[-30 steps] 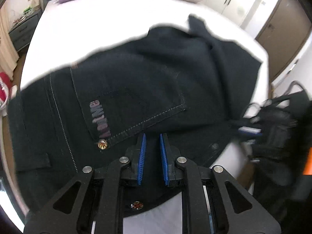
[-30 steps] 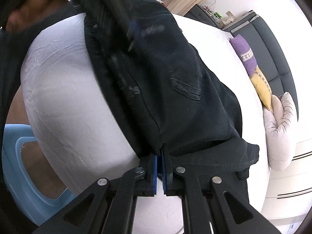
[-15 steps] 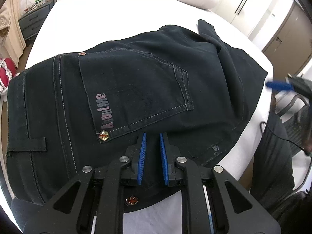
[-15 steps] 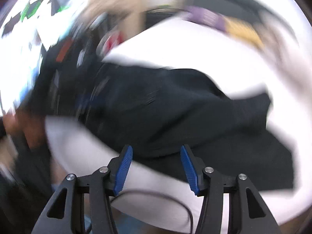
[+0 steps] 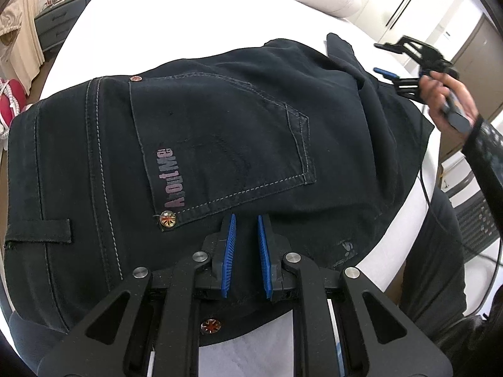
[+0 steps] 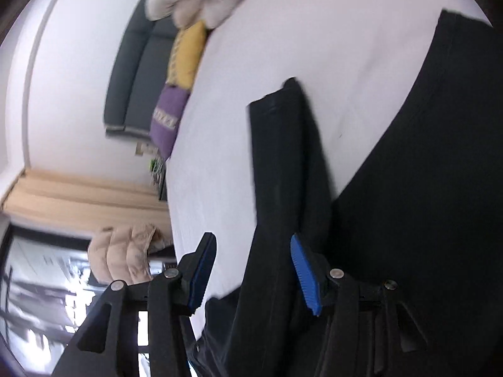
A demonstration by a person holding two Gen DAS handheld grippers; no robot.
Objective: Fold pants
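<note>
— Where are the pants (image 5: 220,144)?

— Dark, spread across the white bed (image 5: 195,28), back pocket (image 5: 220,150) up. My left gripper (image 5: 245,251) sits over the waistband at six o'clock, jaws narrow, nothing visibly pinched.

— And the right?

— Right gripper (image 6: 251,270) at two o'clock from the left camera, jaws just sprung wide, above a pant leg, gripping nothing.
</note>
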